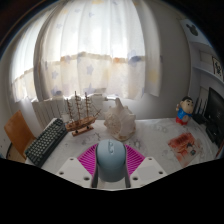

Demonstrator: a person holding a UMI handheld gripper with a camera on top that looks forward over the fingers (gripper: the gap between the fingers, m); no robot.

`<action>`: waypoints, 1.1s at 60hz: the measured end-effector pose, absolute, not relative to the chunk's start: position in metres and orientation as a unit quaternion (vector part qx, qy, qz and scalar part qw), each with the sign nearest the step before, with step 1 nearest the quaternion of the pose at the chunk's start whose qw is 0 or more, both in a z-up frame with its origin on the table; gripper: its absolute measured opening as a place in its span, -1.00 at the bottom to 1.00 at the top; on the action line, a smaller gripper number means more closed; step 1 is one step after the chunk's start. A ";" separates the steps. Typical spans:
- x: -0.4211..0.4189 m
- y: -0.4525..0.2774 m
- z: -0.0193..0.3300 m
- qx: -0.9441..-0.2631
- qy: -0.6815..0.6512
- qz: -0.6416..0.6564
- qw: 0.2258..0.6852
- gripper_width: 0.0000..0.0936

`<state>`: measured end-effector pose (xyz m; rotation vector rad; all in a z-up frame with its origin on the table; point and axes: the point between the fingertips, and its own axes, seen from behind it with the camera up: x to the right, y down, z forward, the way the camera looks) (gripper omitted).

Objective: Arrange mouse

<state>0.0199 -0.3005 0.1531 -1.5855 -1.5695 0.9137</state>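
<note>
Mouse in my grasp
My gripper (pixel 111 166) clenches the pale blue mouse (pixel 111 160) between both pads; beyond my fingers stands a model ship (pixel 82 112), keyboard (pixel 45 141) beside it.

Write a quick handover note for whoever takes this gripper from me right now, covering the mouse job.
Gripper: fingers closed on the light blue mouse, pink pads against both its sides.
Mouse sits between the fingers at the near edge of the white table, whether lifted or resting is unclear.
Keyboard lies to the left; model ship and a clear bag stand beyond.
Done: mouse grasped. Left: set it in place, probably beside the keyboard, then release.
</note>
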 end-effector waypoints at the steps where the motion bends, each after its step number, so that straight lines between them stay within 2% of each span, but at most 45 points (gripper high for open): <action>1: 0.018 -0.287 0.161 -0.613 -0.606 0.354 0.364 -0.21; 8: -0.002 -0.180 0.197 -0.615 -0.583 0.347 0.401 -0.21; 15: -0.026 -0.054 0.187 -0.624 -0.570 0.318 0.428 -0.22; 22: -0.048 0.050 0.140 -0.637 -0.562 0.310 0.426 -0.22; 27: -0.053 0.109 0.081 -0.648 -0.574 0.282 0.413 -0.22; 33: -0.051 0.144 0.021 -0.668 -0.584 0.264 0.379 -0.21; 36: -0.051 0.154 0.003 -0.672 -0.586 0.265 0.367 -0.19; 40: -0.048 0.162 -0.016 -0.675 -0.591 0.262 0.355 -0.07; 44: -0.050 0.163 -0.014 -0.662 -0.597 0.280 0.355 0.08; 45: -0.050 0.165 -0.013 -0.660 -0.599 0.280 0.355 0.17; 49: -0.043 0.169 -0.009 -0.659 -0.611 0.266 0.349 0.80; 50: -0.040 0.169 -0.006 -0.660 -0.612 0.264 0.347 0.86; 52: -0.034 0.167 0.003 -0.660 -0.615 0.264 0.341 0.79; 66: 0.046 0.153 0.109 -0.663 -0.620 0.268 0.323 0.82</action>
